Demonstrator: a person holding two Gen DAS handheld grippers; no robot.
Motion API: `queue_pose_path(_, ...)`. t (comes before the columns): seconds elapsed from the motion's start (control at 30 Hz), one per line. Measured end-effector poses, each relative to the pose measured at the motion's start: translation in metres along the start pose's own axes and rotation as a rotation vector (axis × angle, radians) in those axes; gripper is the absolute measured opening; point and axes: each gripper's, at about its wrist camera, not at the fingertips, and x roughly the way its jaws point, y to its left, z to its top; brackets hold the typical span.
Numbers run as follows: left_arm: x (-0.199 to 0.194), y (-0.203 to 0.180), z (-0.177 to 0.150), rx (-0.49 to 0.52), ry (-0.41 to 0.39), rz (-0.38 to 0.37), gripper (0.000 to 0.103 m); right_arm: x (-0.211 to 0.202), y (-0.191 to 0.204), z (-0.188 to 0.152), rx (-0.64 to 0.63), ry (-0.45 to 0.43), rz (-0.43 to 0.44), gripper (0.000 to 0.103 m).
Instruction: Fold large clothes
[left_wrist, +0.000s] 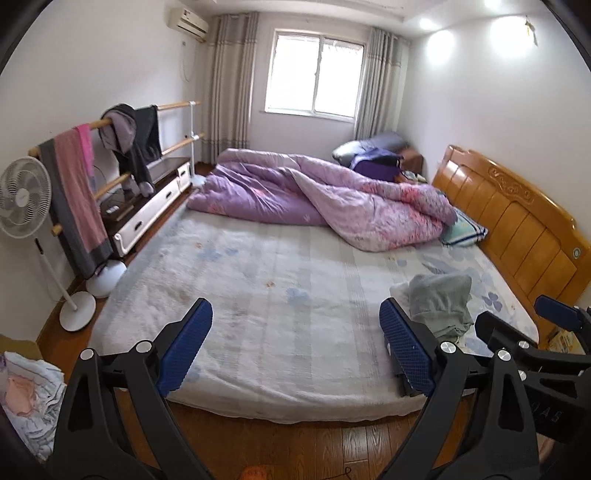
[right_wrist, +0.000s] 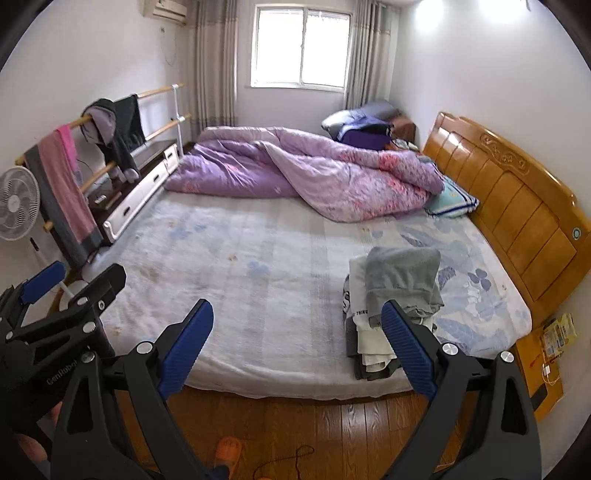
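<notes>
Both tongs hang over the near edge of the bed (left_wrist: 258, 266), above the wood floor, side by side. The left tongs (left_wrist: 295, 347) stand wide apart and hold nothing; the right tongs (right_wrist: 297, 345) likewise stand apart and empty.

A stack (right_wrist: 395, 295) of folded clothes lies on the bed just ahead of the right tongs, partly behind their right finger; a grey piece tops it, with white and dark layers beneath. To the left of the left tongs, low by the floor, a heap (left_wrist: 27, 391) of crumpled pale clothes waits, seemingly unfolded. Further ahead and left, a rack (left_wrist: 110, 147) carries more garments. A purple quilt (left_wrist: 314, 195) lies bunched across the far side of the bed, well ahead of both tongs.

By my reading this is a pause between garments: one piece looks finished and stacked, and nothing is in hand. The next move likely calls for swinging left to the heap, pinching one large garment at two points along an edge, then lifting it clear and spreading it flat on the open stretch of bed directly ahead.
</notes>
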Motion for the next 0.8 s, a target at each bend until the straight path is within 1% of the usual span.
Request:
queue_pose_path(0.13,-0.036,0.010,-0.001,-0.002,-0.049,0.015,0.092,-0.029,0.013,-0.002,-0.012,-0.026,0.003,0.089)
queue_pose_path(0.23,-0.052,0.021,-0.005,-0.014,-0.051,0.018,0.092,-0.040,0.021,-0.007,-0.022,-0.029,0.006,0.089)
queue_pose_path(0.3,-0.059,0.026,-0.007,-0.028,-0.049,0.006,0.092,-0.049,0.027,-0.013,-0.021,-0.041,0.021,0.089)
queue_pose_path(0.37,-0.067,0.028,-0.007,-0.026,-0.076,0.012,0.092,-0.055,0.028,-0.017,-0.020,-0.051,0.023,0.089)
queue_pose_path(0.43,-0.076,0.027,-0.007,-0.032,-0.117,0.012,0.092,-0.063,0.027,-0.020,-0.012,-0.083,0.031,0.089)
queue_pose_path(0.57,-0.084,0.025,-0.010,-0.034,-0.136,0.004,0.092,-0.072,0.024,-0.024,-0.019,-0.119,0.015,0.089)
queue_pose_path(0.8,-0.091,0.003,-0.010,0.019,-0.165,0.005,0.092,-0.080,0.008,-0.038,-0.005,-0.181,-0.040,0.089)
